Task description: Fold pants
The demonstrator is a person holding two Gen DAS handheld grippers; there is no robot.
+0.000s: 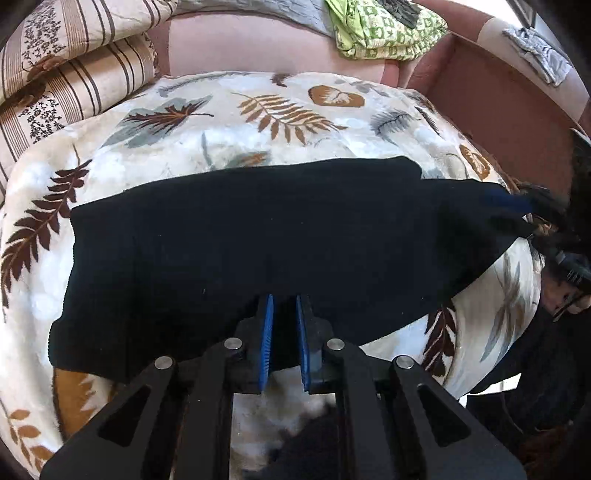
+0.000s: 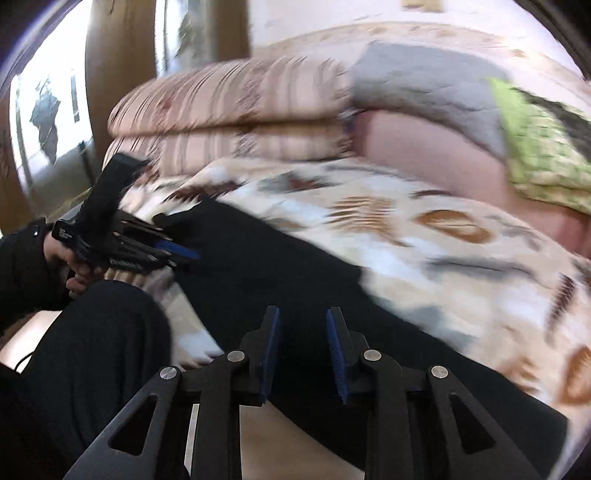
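Black pants [image 1: 258,240] lie spread left to right across a leaf-print blanket [image 1: 258,110]. My left gripper [image 1: 284,297] sits at their near edge, its blue pads close together with black cloth pinched between them. In the right wrist view, which is motion-blurred, the pants [image 2: 280,258] run from the left gripper [image 2: 184,254] down towards the camera. My right gripper [image 2: 303,310] hovers over them with its pads clearly apart and pressing on nothing. The left wrist view shows the right gripper [image 1: 513,201] only as a blurred blue streak by the pants' right end.
Folded striped quilts [image 1: 55,74] are stacked at the back left. A green patterned cloth [image 1: 388,33] lies on the pink sofa back [image 1: 240,48]. A person's hand [image 2: 74,266] holds the left gripper, and a dark-clad leg [image 2: 92,350] is beside the blanket's near edge.
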